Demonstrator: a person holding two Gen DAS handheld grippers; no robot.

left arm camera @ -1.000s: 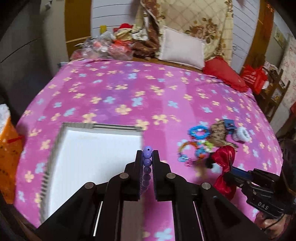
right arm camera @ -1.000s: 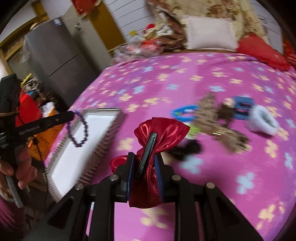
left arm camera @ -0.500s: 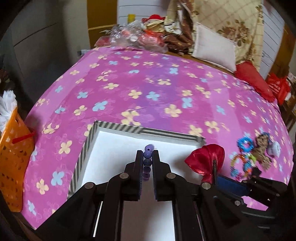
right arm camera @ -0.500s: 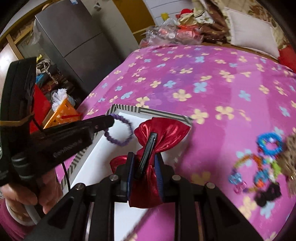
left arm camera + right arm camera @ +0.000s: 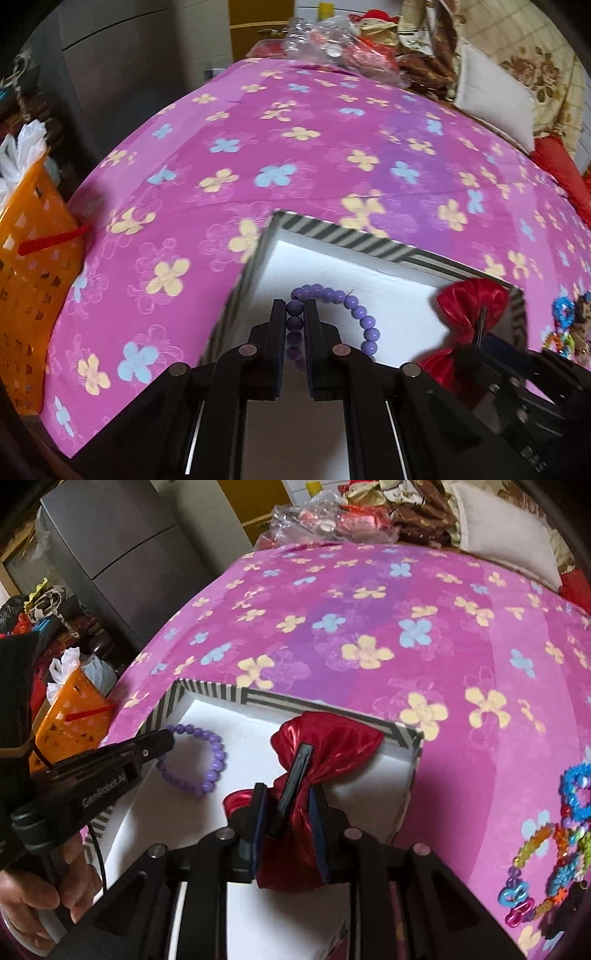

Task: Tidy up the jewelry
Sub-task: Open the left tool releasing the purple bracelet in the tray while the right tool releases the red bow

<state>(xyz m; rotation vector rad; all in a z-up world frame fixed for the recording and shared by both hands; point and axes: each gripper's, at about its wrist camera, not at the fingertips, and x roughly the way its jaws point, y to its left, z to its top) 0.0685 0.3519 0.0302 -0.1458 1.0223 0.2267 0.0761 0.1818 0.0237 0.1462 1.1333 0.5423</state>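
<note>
At the far left, beside the bed, stands an orange perforated plastic basket (image 5: 33,258) with white plastic bags bunched on top. A bright pink bedspread printed with yellow and blue flowers (image 5: 314,155) covers the bed. On its near edge sits an open rectangular box with black-and-white striped walls and a white floor (image 5: 218,696). Over the left half of this box, the black left gripper (image 5: 294,317) has its jaws pinched narrowly on a bracelet of round purple beads (image 5: 360,319); the rest of the loop curves to the right just above the white floor, and whether it touches cannot be told. To the right, over the box's right half, the right gripper (image 5: 286,805) is clamped on the black clip of a shiny red satin hair bow (image 5: 328,738), whose upper lobe reaches the far striped wall. Further right, on the bedspread outside the box, lies a heap of colourful plastic bead jewelry (image 5: 554,856). A pale cushion (image 5: 506,531) rests at the far right.
</note>
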